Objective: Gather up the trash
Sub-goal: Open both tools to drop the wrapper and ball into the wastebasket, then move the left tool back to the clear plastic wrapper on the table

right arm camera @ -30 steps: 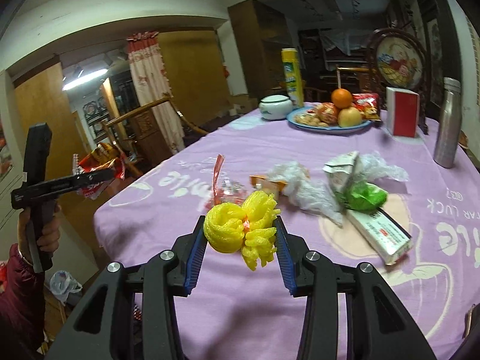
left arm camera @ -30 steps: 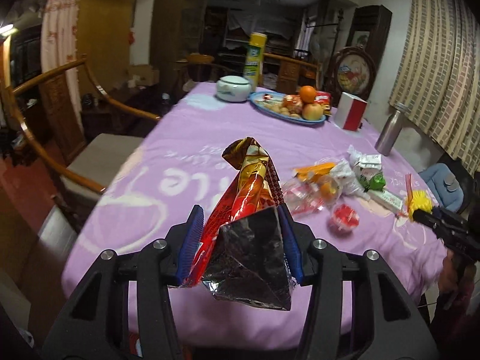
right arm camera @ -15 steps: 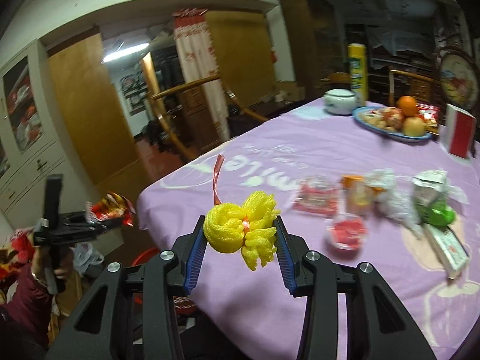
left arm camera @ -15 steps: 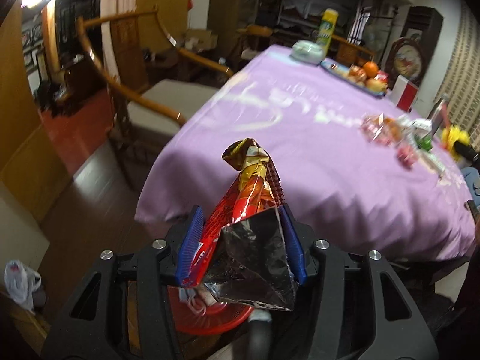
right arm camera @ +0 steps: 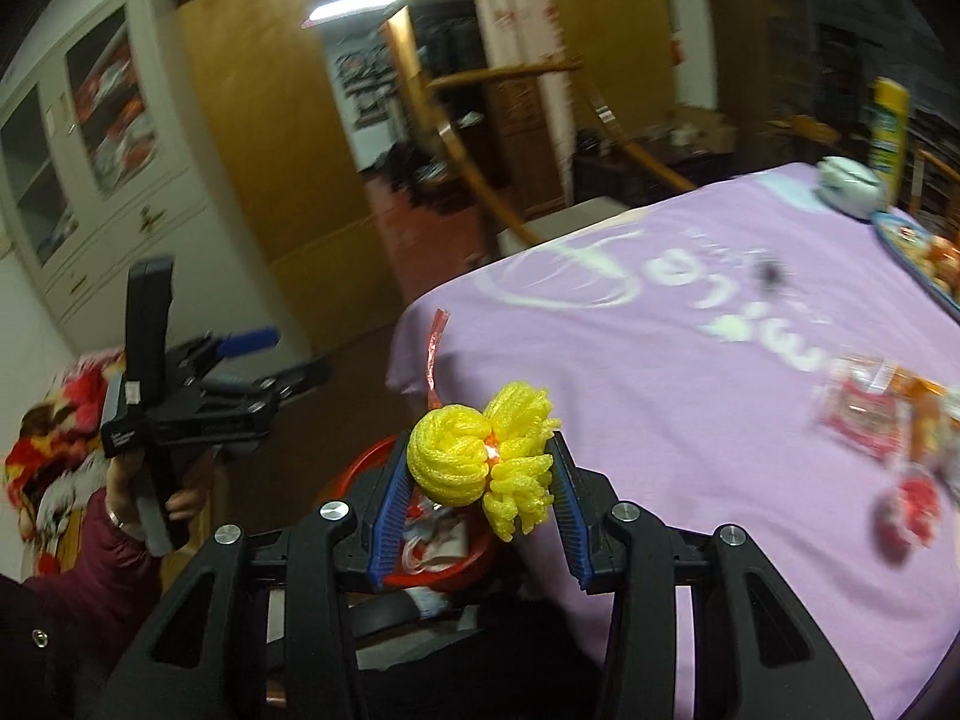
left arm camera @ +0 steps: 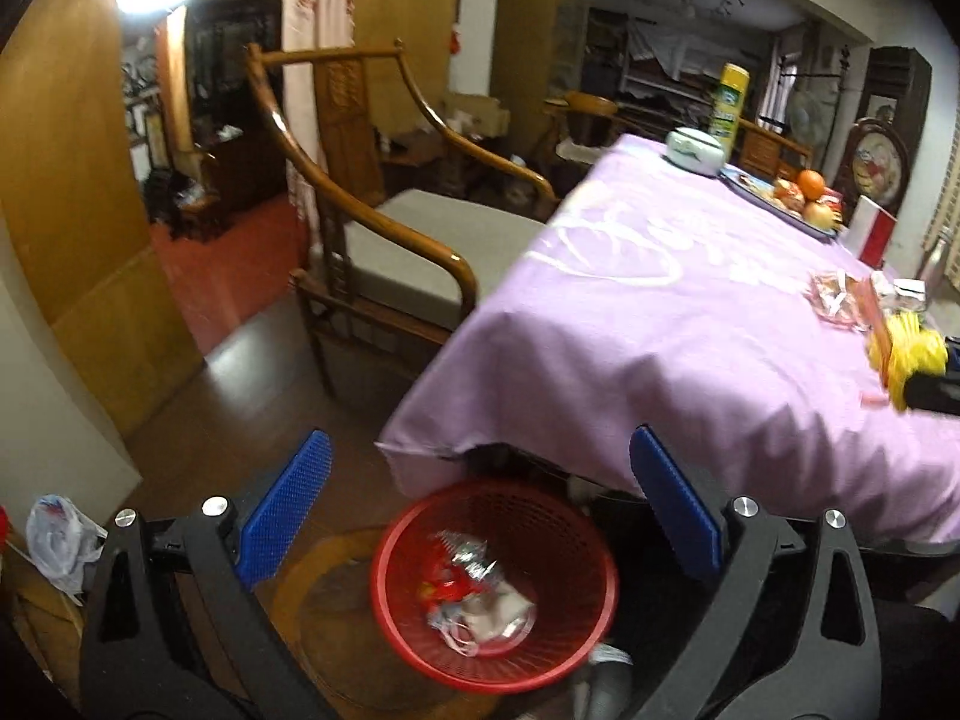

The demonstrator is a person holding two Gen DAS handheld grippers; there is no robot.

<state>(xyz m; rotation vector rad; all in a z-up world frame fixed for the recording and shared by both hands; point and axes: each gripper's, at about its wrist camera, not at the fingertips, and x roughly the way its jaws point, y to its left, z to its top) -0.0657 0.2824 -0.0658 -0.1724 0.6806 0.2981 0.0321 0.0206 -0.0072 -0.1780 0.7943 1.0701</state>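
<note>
Change: our left gripper (left arm camera: 480,504) is opening, empty; red-silver foil snack wrapper (left arm camera: 459,570) left it, now in red mesh plastic bin (left arm camera: 396,612).
Meaning: one piece done.
Right gripper (right arm camera: 480,504): clamps yellow foam net (right arm camera: 480,468), w/ bin below.

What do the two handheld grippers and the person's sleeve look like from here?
Both grippers, the left gripper and the right gripper, have matte black angular frames with triangular cut-outs and silver round bolts. Their jaws carry blue pads with a fine ribbed texture. In the right wrist view the left one shows a tall black pistol handle with a small white label. The sleeve is dark maroon. No cables show.
</note>
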